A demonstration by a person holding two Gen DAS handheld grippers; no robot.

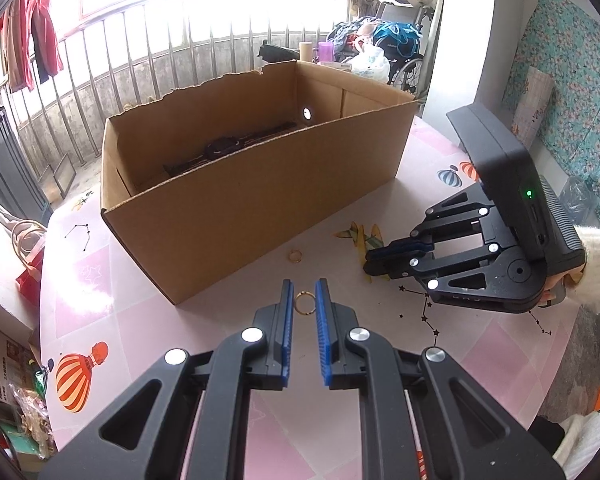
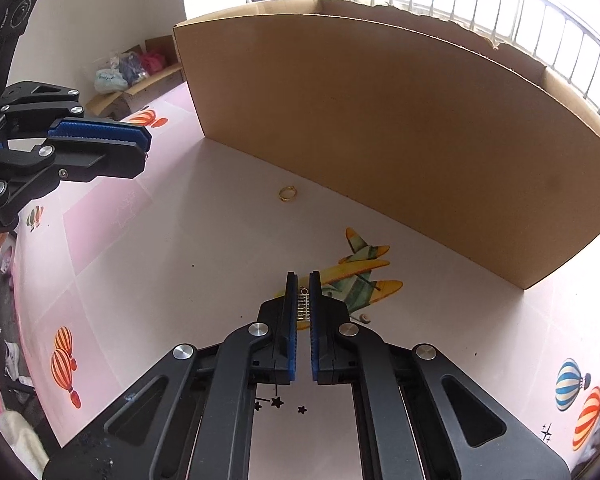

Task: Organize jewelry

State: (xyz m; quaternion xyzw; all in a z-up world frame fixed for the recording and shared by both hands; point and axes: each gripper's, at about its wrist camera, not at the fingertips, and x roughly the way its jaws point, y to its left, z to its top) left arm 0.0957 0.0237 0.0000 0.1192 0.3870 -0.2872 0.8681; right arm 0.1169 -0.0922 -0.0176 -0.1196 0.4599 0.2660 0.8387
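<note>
Left gripper (image 1: 305, 286) nearly closed, blue pads pinching a gold ring (image 1: 305, 303) by its two sides, raised off the pink table (image 1: 140, 320) just in front of the cardboard box (image 1: 260, 200). Right gripper (image 2: 303, 278) almost fully closed on a small silver charm (image 2: 304, 307), low over the printed aeroplane on the tablecloth, a little to the right of the left one.

Hard to make out: the charm, only a thin row of tiny bars with a loop on top, most of it squeezed between the pads. Also unclear, a dark strap (image 1: 224, 148) with a round middle lying on the box floor, half hidden behind the near wall; possibly a watch, cannot tell. Held ring out of sight from the right wrist view, covered by the left gripper's own fingers. Of the person, just a white sleeve (image 1: 598, 264) at the edge, hand mostly behind the right gripper's body.

Counted: two grippers, both gripping. Two gold rings, one held, and a second ring (image 1: 295, 256) flat on the table close to the box wall, apart from both grippers. One silver charm. One box, open-topped, rim torn along the far side.
</note>
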